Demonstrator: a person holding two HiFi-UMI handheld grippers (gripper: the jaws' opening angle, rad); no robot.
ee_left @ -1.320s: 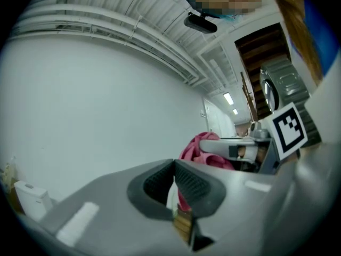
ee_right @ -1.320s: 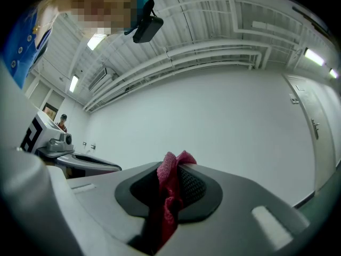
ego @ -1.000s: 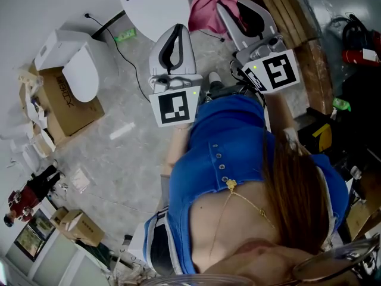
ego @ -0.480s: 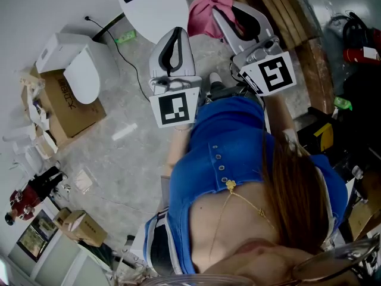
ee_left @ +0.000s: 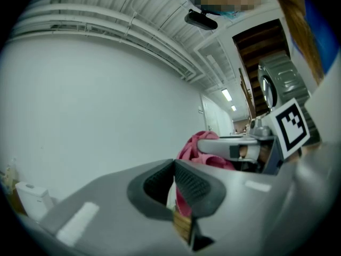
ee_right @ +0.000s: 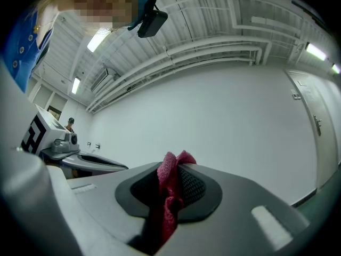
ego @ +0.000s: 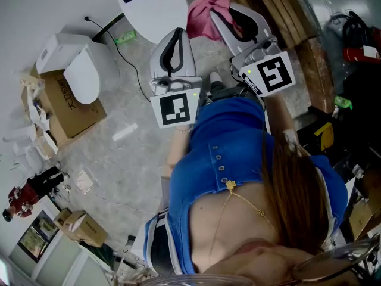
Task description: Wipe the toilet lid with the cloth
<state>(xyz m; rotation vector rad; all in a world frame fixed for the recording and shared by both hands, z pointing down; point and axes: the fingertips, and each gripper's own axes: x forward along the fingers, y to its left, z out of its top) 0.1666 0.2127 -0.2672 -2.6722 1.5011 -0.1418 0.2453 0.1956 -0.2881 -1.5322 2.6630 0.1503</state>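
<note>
Jaws of the right hand-held gripper pinch a pink cloth between their black pads, and a bunch of it pokes out above the tips. From the head view this right hand-held gripper is held out in front of the person's blue top, the cloth bunched at its tip above the grey floor. Just beside it, the left hand-held gripper has its jaws drawn together with nothing between them, as its own view confirms. A white toilet lid lies just beyond both, near the cloth but apart from it. Well to the left, a second toilet sits on a cardboard box.
</note>
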